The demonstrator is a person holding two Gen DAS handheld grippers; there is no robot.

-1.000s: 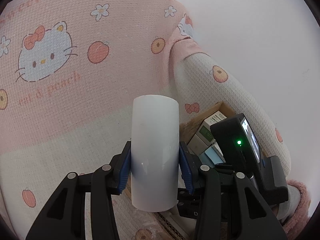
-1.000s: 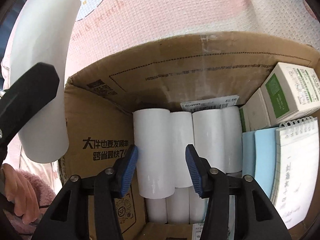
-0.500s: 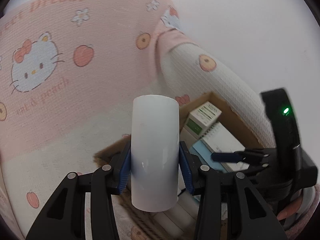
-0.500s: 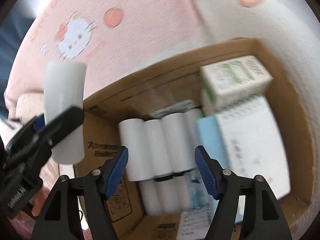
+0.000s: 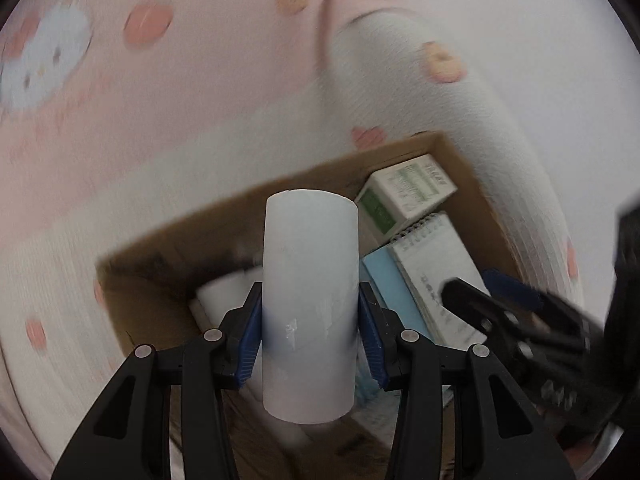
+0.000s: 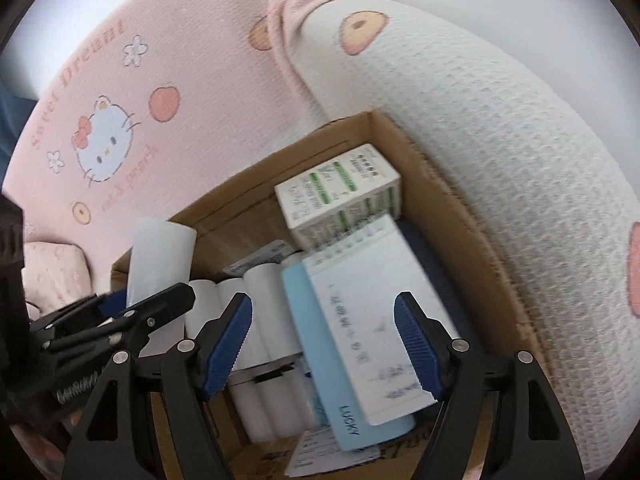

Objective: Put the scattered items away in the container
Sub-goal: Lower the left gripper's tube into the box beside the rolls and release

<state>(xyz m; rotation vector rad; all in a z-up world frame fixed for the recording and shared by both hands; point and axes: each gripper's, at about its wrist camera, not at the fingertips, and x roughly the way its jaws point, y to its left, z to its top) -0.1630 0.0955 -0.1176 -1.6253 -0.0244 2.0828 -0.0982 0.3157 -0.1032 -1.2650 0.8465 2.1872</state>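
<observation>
since the earlier frame both views have swung down over the box, and the right gripper [image 6: 322,344] has spread wider and pulled back from the rolls.

in the left wrist view the left gripper [image 5: 310,334] is clenched on an upright white paper roll [image 5: 310,300] at lower centre, its blue pads [image 5: 249,340] pressed on both sides. behind it, mid-frame, lies the open brown cardboard box [image 5: 468,168]. the roll is held above the box's left part, where more white rolls [image 5: 224,296] lie.

in the right wrist view the right gripper is released and empty, jaws wide apart at the bottom of the frame, above a white spiral notepad [image 6: 368,312] resting on a light blue booklet [image 6: 316,332]. left of these sit the packed rolls. further up, a white and green carton [image 6: 340,192] stands at the box's back wall. beyond, filling the top of the frame, is the pink cartoon-cat bedspread [image 6: 192,40].
</observation>
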